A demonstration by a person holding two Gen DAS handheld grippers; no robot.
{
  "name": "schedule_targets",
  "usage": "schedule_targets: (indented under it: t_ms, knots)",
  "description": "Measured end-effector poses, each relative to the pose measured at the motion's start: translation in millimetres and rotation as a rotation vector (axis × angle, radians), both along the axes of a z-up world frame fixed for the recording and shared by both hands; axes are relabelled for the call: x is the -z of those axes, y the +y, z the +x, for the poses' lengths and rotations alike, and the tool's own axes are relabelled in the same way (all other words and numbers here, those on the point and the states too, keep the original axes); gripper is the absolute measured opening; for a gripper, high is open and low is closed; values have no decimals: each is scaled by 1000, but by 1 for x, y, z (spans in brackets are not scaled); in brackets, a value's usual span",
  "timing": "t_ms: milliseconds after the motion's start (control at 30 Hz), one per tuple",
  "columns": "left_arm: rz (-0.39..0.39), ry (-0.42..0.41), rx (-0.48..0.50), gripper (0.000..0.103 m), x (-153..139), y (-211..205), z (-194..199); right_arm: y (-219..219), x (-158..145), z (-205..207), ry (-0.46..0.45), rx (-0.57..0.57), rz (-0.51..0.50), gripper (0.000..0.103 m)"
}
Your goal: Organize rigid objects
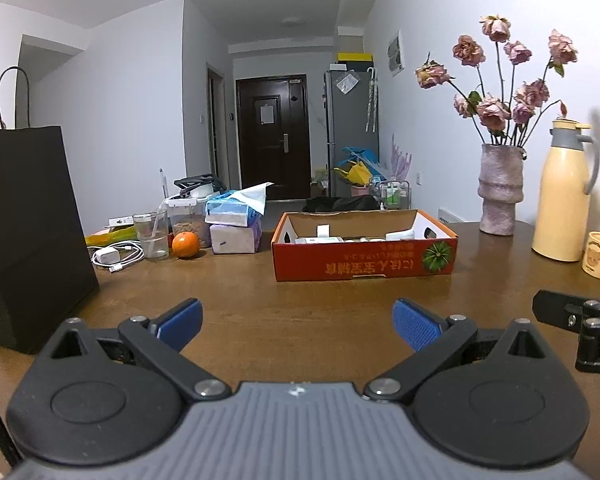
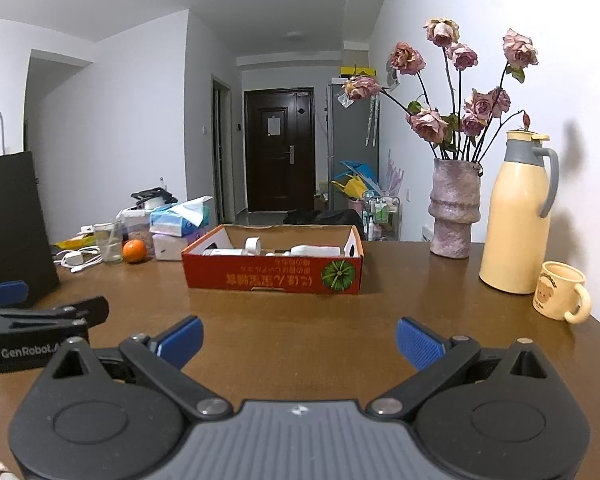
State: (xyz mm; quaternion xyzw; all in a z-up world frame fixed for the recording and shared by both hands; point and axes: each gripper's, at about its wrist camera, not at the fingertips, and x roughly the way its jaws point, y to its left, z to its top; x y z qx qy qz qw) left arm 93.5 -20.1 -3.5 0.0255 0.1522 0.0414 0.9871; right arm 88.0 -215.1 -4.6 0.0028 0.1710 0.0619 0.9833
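Observation:
A red cardboard box (image 1: pixel 364 262) with white items inside sits mid-table; it also shows in the right wrist view (image 2: pixel 272 276). A white roll (image 2: pixel 253 245) and white bottles lie in it. My left gripper (image 1: pixel 298 322) is open and empty, low over the brown table (image 1: pixel 240 300), well short of the box. My right gripper (image 2: pixel 300 342) is open and empty, beside the left one, also short of the box. Part of the right gripper (image 1: pixel 580 324) shows at the left view's right edge.
A black paper bag (image 1: pixel 28 232) stands at left. An orange (image 1: pixel 185 245), glass (image 1: pixel 153 234), charger cable (image 1: pixel 114 258), tissue packs (image 1: pixel 236 224) sit behind. A vase of dried roses (image 2: pixel 454 208), yellow thermos (image 2: pixel 518 216) and mug (image 2: pixel 560 296) stand at right.

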Motion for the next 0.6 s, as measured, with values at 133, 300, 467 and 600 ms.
schedule_targets:
  t_ms: [133, 300, 467, 600]
  knots:
    - [-1, -4, 6, 103, 1, 0, -14, 0, 1, -15, -6, -6, -8, 103]
    - [-1, -5, 8, 103, 1, -1, -19, -1, 0, -22, -13, -5, -8, 103]
    - [2, -10, 4, 103, 2, -1, -22, -1, -1, -24, -19, -3, -6, 103]
    - [1, -10, 4, 103, 2, -1, -23, -1, -1, -24, -19, -4, -5, 103]
